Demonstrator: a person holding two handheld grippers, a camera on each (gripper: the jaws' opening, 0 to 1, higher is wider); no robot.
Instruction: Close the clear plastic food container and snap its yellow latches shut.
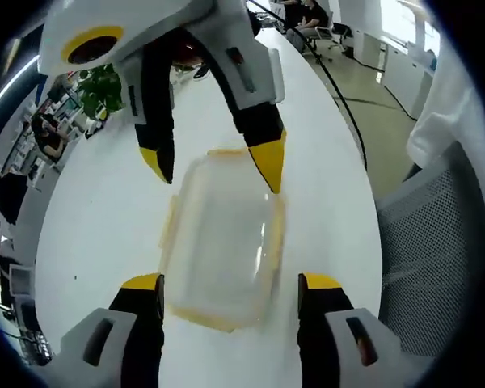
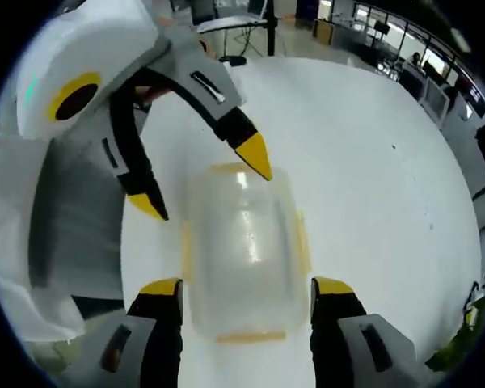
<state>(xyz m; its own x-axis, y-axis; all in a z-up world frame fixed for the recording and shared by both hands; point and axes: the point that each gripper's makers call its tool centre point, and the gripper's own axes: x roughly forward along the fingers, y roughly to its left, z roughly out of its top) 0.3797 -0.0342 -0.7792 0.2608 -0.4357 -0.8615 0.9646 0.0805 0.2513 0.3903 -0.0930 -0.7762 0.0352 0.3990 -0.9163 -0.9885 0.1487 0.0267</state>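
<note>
A clear plastic food container (image 1: 222, 242) lies on the white table (image 1: 89, 218) with its lid on top. Yellow latches (image 1: 170, 222) run along its edges; whether they are snapped down I cannot tell. My left gripper (image 1: 231, 283) is open, its jaws straddling the container's near end. The right gripper (image 1: 212, 166) comes in from the far side, open, with its yellow tips over the far end. In the right gripper view the container (image 2: 242, 242) sits between the open right gripper's (image 2: 246, 287) jaws, and the left gripper (image 2: 202, 179) hangs open above the opposite end.
A grey mesh chair (image 1: 420, 242) stands off the table's right edge, beside a person's white sleeve (image 1: 453, 97). A green plant (image 1: 101, 89) sits at the table's far left, with desks and seated people beyond. White clothing (image 2: 65, 226) is close on the left in the right gripper view.
</note>
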